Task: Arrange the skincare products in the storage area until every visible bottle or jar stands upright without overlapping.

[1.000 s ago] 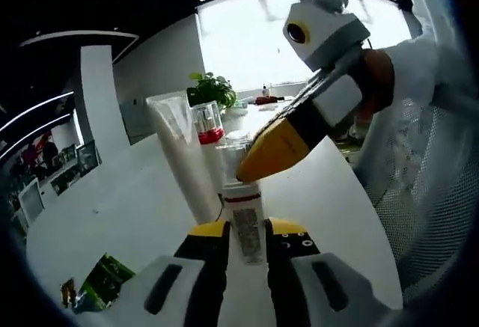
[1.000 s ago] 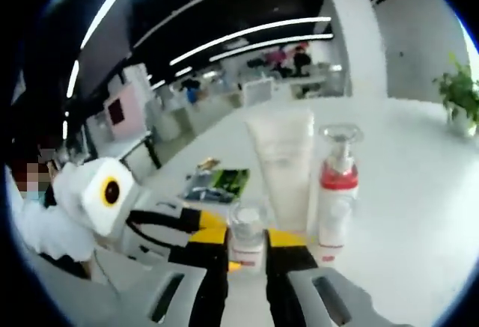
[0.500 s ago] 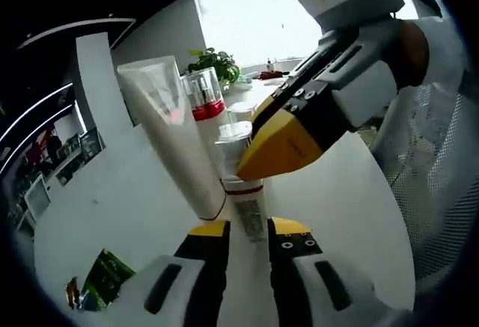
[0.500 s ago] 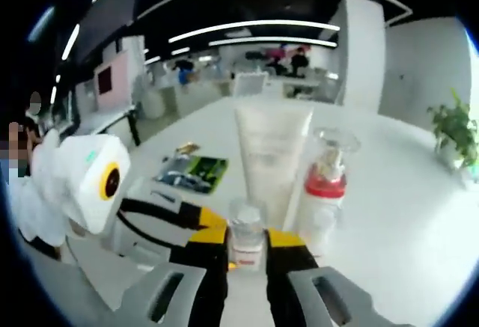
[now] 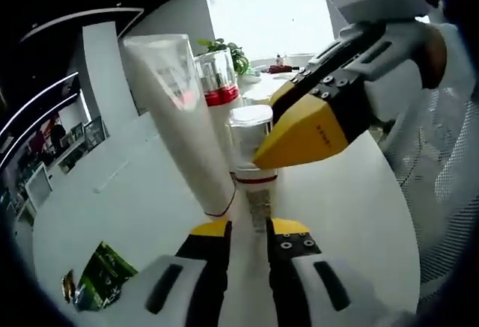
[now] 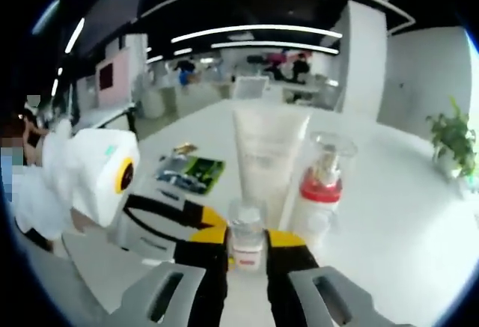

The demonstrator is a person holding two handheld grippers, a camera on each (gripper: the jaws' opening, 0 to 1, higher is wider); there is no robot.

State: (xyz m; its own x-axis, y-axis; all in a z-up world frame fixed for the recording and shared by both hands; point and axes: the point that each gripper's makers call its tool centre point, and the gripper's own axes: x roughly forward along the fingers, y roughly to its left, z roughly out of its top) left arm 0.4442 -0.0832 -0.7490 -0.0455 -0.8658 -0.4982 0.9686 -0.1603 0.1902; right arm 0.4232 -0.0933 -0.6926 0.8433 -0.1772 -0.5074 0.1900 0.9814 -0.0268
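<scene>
A: Which step is in hand?

B: By my reading, setting down the small clear-capped bottle [image 6: 247, 239]. In the right gripper view it sits low at centre, upright, and the right gripper [image 6: 247, 246] is clamped on it, yellow pads either side of its body. In the left gripper view the same bottle [image 5: 253, 147] stands at centre on the white table [image 5: 112, 207], the right gripper's yellow pad across its right side.

A: And the left gripper?

B: The left gripper [image 5: 247, 228] sits at the bottom centre of its view, jaws parted with a narrow gap, just in front of the bottle's base. I cannot tell whether it touches the bottle; it looks released.

A: Where are the other products?

B: The white tube [image 6: 268, 155] stands cap-down just behind the small bottle, and the red-collared pump bottle [image 6: 320, 188] stands upright just right of the tube. A green packet [image 6: 193, 173] lies flat at left, well apart.

A: Next move?

B: Probably letting go without tipping the bottle, keeping it clear of the tube, which stands very near.
</scene>
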